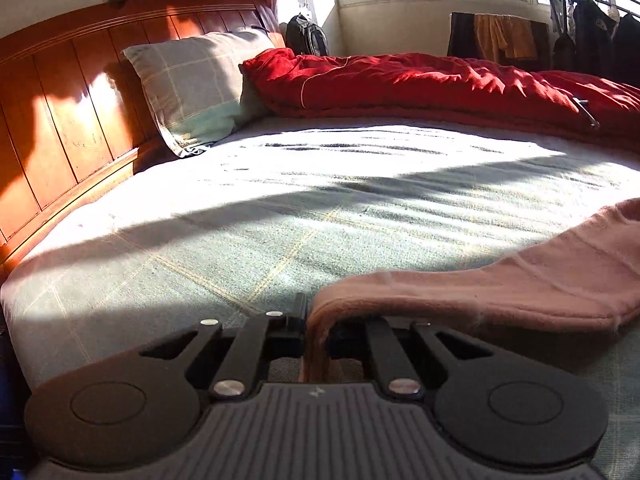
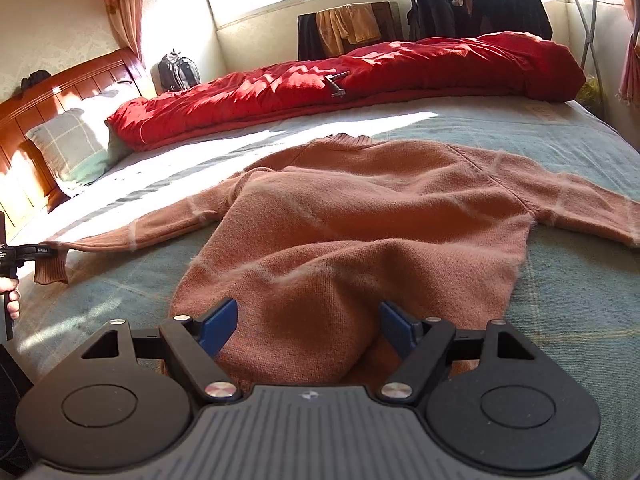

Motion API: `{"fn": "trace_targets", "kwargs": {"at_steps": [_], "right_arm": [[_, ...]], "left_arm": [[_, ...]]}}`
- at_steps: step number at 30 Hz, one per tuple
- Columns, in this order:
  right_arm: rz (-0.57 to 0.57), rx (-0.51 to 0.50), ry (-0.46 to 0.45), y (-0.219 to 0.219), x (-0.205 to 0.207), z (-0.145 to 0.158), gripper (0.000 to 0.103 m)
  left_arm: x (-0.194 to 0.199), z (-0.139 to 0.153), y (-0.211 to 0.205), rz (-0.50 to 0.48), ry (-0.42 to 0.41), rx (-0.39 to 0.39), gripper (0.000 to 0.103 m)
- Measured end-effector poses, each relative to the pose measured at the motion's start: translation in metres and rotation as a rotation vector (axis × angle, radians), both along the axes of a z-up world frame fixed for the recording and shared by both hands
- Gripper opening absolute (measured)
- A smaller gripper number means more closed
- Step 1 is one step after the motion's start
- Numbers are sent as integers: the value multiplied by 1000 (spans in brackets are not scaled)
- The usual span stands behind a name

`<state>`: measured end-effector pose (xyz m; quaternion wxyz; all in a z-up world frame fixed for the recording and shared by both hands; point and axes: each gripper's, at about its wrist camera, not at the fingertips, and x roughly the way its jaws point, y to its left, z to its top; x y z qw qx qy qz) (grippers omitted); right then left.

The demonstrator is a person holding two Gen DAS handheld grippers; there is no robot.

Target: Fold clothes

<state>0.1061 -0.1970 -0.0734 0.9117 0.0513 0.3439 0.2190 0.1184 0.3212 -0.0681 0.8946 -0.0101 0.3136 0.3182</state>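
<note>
A salmon-pink sweater (image 2: pixel 360 216) lies spread flat on the bed (image 2: pixel 560 304), its collar toward the red quilt (image 2: pixel 360 76) that is bunched along the bed's far side and its hem toward the near edge. The left gripper (image 1: pixel 316 332) has its jaws clamped together on the cuff (image 1: pixel 320 320) of one sleeve (image 1: pixel 500 280); in the left wrist view the pink knit runs from between the black fingers off to the right across the green plaid sheet. From the right wrist view that same gripper (image 2: pixel 28 250) shows at the sleeve's end on the headboard side of the sweater, with the ribbed cuff hanging down below it, and part of the person's hand (image 2: pixel 10 296) is visible beneath, though the frame edge cuts most of it off. The right gripper (image 2: pixel 308 320) sits at the sweater's hem with its jaws wide apart, the blue pads (image 2: pixel 218 326) standing on either side of a raised fold of knit; whether they touch the fabric is hard to judge from this angle. The other sleeve (image 2: pixel 580 208) stretches out flat away from the headboard. A plaid pillow (image 1: pixel 192 88) leans against the wooden headboard (image 1: pixel 72 88), just beside the quilt's end. Behind the quilt a dark backpack (image 2: pixel 178 70) stands near the window, and dark jackets hang on a clothes rack (image 2: pixel 480 0).
</note>
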Motion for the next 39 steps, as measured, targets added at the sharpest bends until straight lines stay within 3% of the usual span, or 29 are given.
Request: {"fn": "trace_targets", "kwargs": {"at_steps": [3,8,13,17,19,22,29,34,39], "right_arm": [[5,-3,-6,3,-1,2,81],[5,-15,-8,5,-2,3,81],[-4,-14,-13,2,-3,4,81],[-6,-11,-12,-2,-3,4,81],[-8,-7,-14,-4,-3,4,81],[-6,7,-20,-5,-5,6,81],[1,35,-40,-8,-14,11,82],[3,77,-39,-12,-17,13,82],[12,90,-41,-14,-25,14,82]], "left_arm": [[14,19,8,3,-5,83,9],[38,38,19,23,-31,128,11],[53,16,28,16,52,21,17],[38,-3,34,38,90,-33,17],[28,-7,40,55,99,-66,28],[14,-6,44,62,124,-53,43],[-17,15,56,160,117,-42,40],[-30,32,31,35,56,-145,43],[-20,35,-35,-180,46,-236,47]]}}
